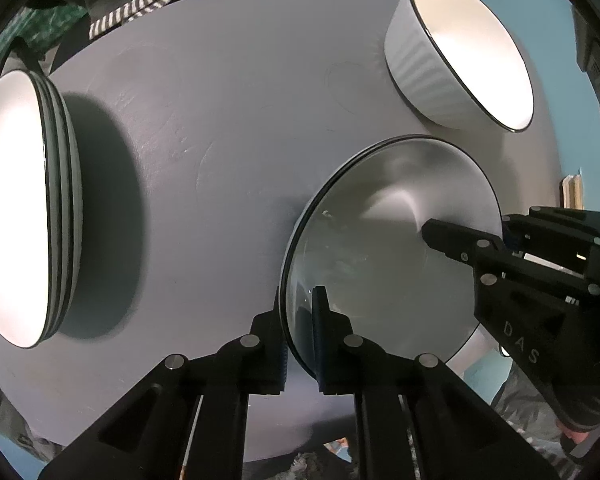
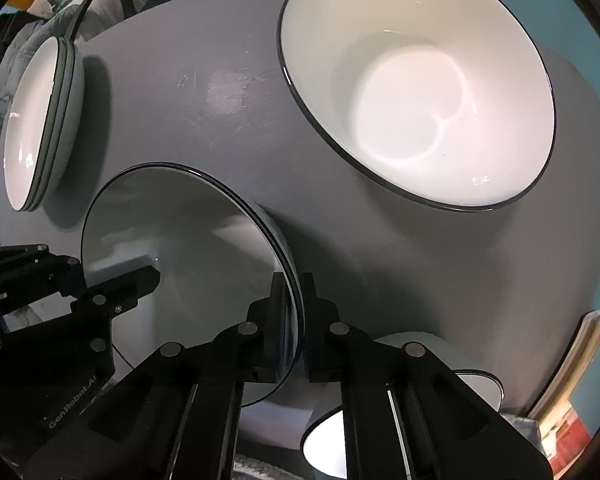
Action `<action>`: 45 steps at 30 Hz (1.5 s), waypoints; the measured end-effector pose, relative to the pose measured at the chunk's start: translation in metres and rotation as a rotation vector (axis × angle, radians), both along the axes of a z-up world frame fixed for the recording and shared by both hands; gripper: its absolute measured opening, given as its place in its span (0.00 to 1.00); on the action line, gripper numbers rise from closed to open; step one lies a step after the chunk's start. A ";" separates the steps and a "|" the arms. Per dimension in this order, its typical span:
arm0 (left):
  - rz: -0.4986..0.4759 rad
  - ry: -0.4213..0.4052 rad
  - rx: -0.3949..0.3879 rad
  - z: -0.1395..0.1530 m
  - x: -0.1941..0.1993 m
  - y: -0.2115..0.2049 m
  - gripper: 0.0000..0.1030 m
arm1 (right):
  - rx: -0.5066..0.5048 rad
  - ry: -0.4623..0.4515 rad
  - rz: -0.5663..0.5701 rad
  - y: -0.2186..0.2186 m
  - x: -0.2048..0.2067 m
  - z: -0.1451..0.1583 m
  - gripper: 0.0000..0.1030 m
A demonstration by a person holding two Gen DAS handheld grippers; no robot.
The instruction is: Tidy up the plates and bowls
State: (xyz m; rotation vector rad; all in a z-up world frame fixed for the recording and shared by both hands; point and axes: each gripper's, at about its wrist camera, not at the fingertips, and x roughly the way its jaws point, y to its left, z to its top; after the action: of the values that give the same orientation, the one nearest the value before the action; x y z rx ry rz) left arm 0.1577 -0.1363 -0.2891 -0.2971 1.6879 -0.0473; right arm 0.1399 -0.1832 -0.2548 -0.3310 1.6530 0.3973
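Spanning both views, round grey table [image 1: 227,128] carrying a stack of dark-rimmed white plates [image 1: 23,208] and a ribbed white bowl [image 2: 420,92]. Being held between both, a flat dark-rimmed plate [image 1: 388,240], probably heading for the stack. Pinching opposite rims for balance: left gripper [image 1: 300,336], right gripper [image 2: 295,316].

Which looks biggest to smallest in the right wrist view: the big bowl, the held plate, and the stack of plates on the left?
1. big bowl, fills most of the upper right.
2. held plate, nearly as large, but it is close to the camera, so this ranking is unsure.
3. stack of plates, smallest, farther off and seen at an angle.
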 end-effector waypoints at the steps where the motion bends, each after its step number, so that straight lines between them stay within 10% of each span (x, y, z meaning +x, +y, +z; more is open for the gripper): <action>1: 0.001 0.002 0.005 0.001 0.000 0.002 0.10 | 0.003 -0.001 -0.003 0.000 -0.001 0.000 0.06; 34: -0.056 -0.146 0.034 0.094 0.053 -0.005 0.10 | 0.025 -0.118 -0.074 -0.022 -0.003 0.123 0.06; 45: -0.108 -0.145 0.042 0.091 0.086 -0.017 0.10 | 0.006 -0.131 -0.122 -0.035 0.045 0.115 0.06</action>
State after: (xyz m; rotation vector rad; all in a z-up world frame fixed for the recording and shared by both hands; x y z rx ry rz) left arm 0.2439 -0.1536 -0.1982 -0.1671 1.5578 -0.1109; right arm 0.1849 -0.2184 -0.1399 -0.2446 1.5349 0.2827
